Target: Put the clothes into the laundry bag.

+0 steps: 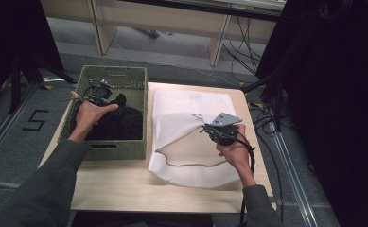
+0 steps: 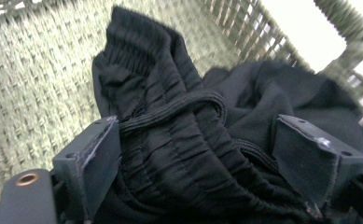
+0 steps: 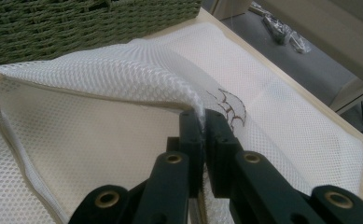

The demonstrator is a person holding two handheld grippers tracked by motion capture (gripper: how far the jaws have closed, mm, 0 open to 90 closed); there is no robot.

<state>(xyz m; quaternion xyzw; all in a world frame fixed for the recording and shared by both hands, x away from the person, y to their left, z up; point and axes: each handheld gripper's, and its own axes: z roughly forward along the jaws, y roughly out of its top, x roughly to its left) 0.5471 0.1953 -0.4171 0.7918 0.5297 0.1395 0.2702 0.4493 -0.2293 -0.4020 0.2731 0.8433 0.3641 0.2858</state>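
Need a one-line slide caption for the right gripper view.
Right tool shut on the white mesh laundry bag, lifting its top layer open beside the green woven basket.

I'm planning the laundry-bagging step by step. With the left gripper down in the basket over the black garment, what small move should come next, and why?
Probably close the left gripper on the black garment. Its jaws stand wide apart on either side of the bunched elastic waistband, not yet pinching it, inside the green woven basket. Meanwhile the right gripper is clamped on the white mesh laundry bag, lifting its edge so the mouth gapes ready.
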